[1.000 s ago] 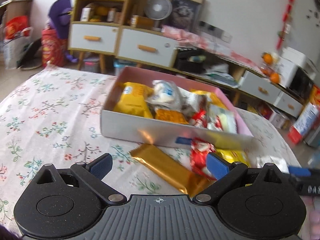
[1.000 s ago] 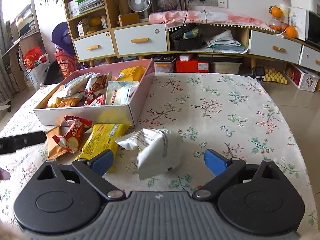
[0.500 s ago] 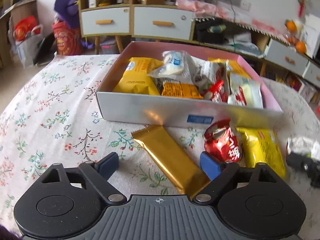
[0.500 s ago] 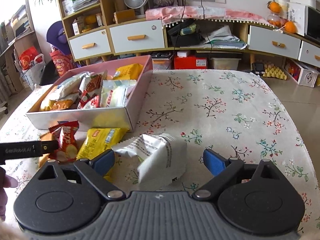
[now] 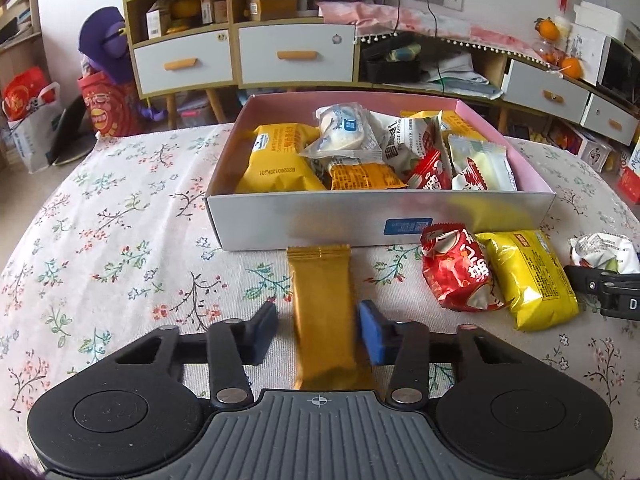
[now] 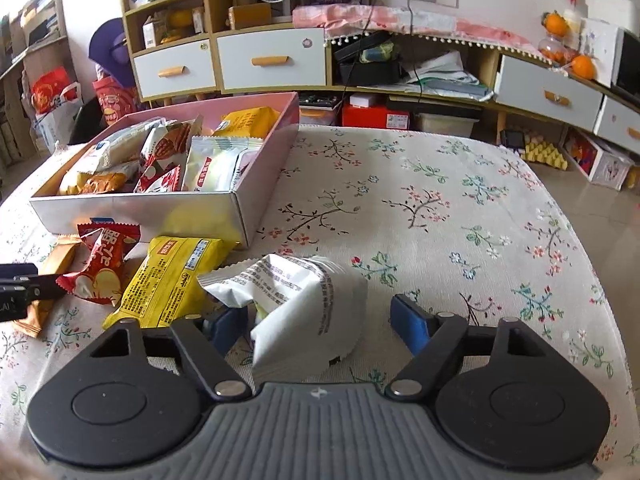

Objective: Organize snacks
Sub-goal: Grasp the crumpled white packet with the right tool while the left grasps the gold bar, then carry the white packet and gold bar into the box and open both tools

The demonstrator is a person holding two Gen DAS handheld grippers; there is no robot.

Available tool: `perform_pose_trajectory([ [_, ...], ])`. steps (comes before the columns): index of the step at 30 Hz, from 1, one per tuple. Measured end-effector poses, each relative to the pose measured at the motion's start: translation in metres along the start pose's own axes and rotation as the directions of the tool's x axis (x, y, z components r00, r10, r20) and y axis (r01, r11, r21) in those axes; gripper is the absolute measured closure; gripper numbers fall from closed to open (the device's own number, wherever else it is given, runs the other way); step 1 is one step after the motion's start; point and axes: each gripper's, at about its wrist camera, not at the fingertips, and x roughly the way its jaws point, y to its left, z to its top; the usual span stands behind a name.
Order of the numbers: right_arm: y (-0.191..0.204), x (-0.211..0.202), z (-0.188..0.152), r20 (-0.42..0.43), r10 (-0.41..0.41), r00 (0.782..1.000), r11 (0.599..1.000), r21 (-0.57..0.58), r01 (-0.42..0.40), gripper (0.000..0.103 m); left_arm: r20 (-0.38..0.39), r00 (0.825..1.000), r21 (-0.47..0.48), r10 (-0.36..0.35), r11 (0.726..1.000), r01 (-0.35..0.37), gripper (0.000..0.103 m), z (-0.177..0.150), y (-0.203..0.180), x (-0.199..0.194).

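A pink box (image 5: 380,222) holds several snack packets on the floral tablecloth. A long gold bar packet (image 5: 322,300) lies in front of it, between the blue pads of my left gripper (image 5: 318,330); the jaws are narrowed around it with small gaps on both sides. A red packet (image 5: 460,270) and a yellow packet (image 5: 528,276) lie to the right. In the right wrist view a white crumpled packet (image 6: 304,304) lies between the wide-open pads of my right gripper (image 6: 318,322). The box (image 6: 132,210), red packet (image 6: 102,268) and yellow packet (image 6: 168,280) lie left of it.
The table edge curves close on the right (image 6: 600,280). Beyond it stand cabinets with drawers (image 5: 296,56), shelves and a fan. The right gripper's tip shows at the right edge of the left wrist view (image 5: 608,286).
My left gripper has swung to line up with the gold bar, moved over it and narrowed its jaws around it. My right gripper has moved forward around the white packet.
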Motion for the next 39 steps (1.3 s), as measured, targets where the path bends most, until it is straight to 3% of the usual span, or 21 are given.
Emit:
perform_pose_trajectory([
  [3, 0.004, -0.001, 0.001, 0.005, 0.006, 1.0, 1.0, -0.02, -0.006, 0.047, -0.004, 1.0, 0.011, -0.003, 1.0, 0.003, 0.073, 0.001, -0.001, -0.001],
  [9, 0.011, -0.004, 0.001, 0.013, -0.001, 1.0, 0.998, -0.058, 0.002, 0.053, -0.019, 1.0, 0.005, -0.02, 1.0, 0.02, 0.075, 0.001, 0.001, -0.003],
  [19, 0.012, -0.012, 0.006, 0.029, -0.003, 1.0, 0.999, -0.045, 0.004, 0.054, -0.03, 0.998, -0.016, -0.055, 0.998, 0.055, 0.075, 0.001, 0.005, -0.012],
  [39, 0.027, -0.032, 0.021, 0.069, 0.035, 0.997, 0.999, -0.014, -0.035, 0.054, 0.025, 0.991, -0.066, -0.135, 0.988, 0.136, 0.075, 0.016, 0.021, -0.049],
])
